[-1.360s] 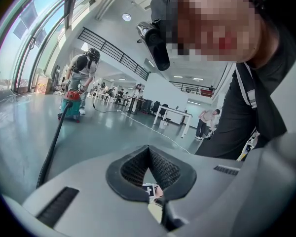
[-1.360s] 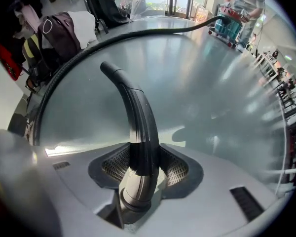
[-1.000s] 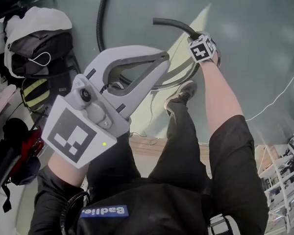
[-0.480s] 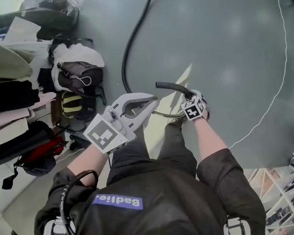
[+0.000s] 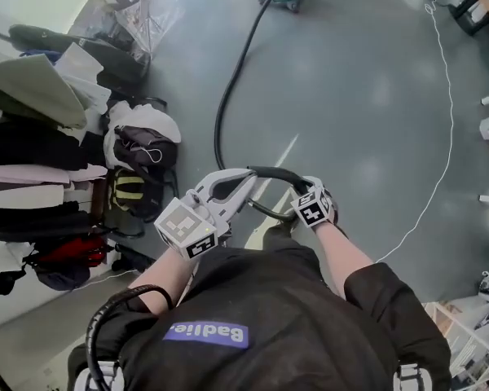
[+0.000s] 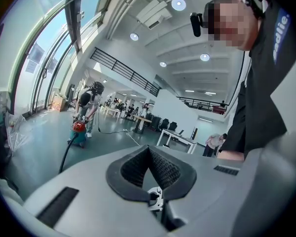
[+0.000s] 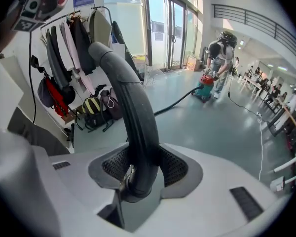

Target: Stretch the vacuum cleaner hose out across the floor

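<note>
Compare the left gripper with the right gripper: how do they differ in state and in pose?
The left gripper is shut and empty; the right gripper is shut on the black hose. The left gripper points about level; the right gripper tilts down toward the floor. Both are grey and are held close together in front of the person.

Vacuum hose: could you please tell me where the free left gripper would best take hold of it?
Probably the floor run of the hose ahead of the left gripper, from above, opened jaws straddling its round section crosswise; the right gripper clamps the curved end.
</note>
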`<state>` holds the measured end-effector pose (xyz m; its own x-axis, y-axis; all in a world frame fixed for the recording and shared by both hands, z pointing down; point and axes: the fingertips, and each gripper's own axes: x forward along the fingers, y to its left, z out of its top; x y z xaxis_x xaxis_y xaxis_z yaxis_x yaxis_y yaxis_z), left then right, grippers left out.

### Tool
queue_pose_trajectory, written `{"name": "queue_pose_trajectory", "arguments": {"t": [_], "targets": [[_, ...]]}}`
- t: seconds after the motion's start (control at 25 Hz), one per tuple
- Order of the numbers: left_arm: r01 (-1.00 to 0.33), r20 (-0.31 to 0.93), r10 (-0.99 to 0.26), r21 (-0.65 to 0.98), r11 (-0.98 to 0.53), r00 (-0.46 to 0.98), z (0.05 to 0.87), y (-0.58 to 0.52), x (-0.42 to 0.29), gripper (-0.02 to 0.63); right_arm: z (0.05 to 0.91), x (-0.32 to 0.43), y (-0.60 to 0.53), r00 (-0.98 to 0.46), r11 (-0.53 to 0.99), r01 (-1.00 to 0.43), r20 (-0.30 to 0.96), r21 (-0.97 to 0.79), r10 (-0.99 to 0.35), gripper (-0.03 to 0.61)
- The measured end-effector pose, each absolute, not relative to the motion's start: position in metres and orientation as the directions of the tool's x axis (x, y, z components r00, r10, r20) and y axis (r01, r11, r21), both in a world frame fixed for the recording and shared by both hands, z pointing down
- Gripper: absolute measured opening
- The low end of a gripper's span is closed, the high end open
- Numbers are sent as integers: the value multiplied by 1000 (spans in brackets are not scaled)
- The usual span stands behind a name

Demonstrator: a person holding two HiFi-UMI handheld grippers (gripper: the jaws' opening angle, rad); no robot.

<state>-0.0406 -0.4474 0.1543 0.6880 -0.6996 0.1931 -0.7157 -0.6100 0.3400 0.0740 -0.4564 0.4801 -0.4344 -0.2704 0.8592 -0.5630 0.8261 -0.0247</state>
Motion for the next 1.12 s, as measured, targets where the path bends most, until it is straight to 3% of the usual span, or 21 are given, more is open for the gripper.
{"name": "queue_pose_trajectory", "arguments": {"t": [0.36,0.64,0.92,1.12], "targets": [[-681,107,-680,251,-688,726,118,-323,-131,-5,428,48,-395,-337,684,-725,827,77,-450,175],[-700,136,-689,220,-680,712,128,-230,-204,-5,404,0,-317,-334,598,-801,806,30,-488,175],[-768,137,-760,213,-604,636,118,-185,-211,-5,388,0,-266,-417,627,-778,784,-47,-459,175],[-834,155,-823,198,-515,546,122,-148,-177,-5,403,29,-238,-479,669,-738,767,-89,-427,175]]}}
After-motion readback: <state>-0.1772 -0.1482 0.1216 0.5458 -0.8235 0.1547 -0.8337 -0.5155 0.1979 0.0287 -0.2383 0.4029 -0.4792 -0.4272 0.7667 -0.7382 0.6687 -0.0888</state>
